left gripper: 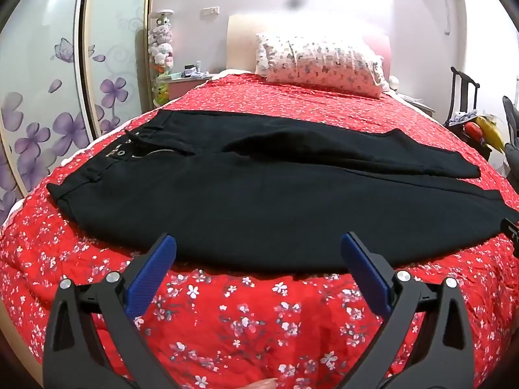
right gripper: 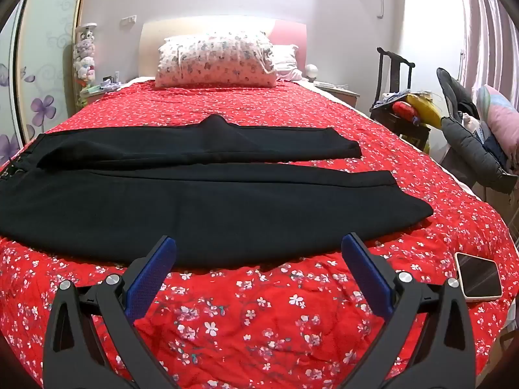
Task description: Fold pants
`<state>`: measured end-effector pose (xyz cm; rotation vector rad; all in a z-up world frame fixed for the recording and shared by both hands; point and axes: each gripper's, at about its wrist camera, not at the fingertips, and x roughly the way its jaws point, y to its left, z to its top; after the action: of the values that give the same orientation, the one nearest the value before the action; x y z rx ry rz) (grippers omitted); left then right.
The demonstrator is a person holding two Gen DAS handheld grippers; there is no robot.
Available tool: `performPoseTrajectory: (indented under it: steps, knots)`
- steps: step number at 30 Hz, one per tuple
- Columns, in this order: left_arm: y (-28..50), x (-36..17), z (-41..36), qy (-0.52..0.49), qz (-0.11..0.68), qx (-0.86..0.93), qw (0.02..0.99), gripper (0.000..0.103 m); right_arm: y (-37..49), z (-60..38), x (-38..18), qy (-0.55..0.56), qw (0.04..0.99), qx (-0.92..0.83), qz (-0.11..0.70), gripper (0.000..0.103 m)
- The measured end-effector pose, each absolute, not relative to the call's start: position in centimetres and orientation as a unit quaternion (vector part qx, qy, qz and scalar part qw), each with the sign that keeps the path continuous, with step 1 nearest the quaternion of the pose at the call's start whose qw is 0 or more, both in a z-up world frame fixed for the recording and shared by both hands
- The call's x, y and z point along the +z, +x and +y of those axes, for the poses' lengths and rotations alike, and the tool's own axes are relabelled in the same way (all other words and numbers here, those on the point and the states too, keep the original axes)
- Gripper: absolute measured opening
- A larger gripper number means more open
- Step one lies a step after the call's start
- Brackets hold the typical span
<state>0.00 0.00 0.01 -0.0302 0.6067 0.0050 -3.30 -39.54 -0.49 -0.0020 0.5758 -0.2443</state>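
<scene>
We see black pants [left gripper: 259, 194] spread flat across a red flowered bedspread [left gripper: 243, 317], waistband to the left, both legs running to the right, the far leg shorter in view than the near one. Our left gripper [left gripper: 258, 246] hovers at the near edge of the pants, its blue pads [left gripper: 150, 275] spread wide with nothing between them. Our right gripper [right gripper: 258, 246] stands the same way, fingers wide apart and empty. A phone [right gripper: 479, 279] lies on the bedspread to its right. A patterned pillow [right gripper: 215, 60] rests at the headboard.
</scene>
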Motion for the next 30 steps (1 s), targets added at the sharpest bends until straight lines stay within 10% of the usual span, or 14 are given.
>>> performPoseTrajectory:
  steps: [30]
  knots:
    - [0.3,-0.2,-0.5,-0.003,0.296,-0.001,0.955,0.101,-3.3,-39.6,-0.5,-0.001,0.951,-0.120,0.284,0.102]
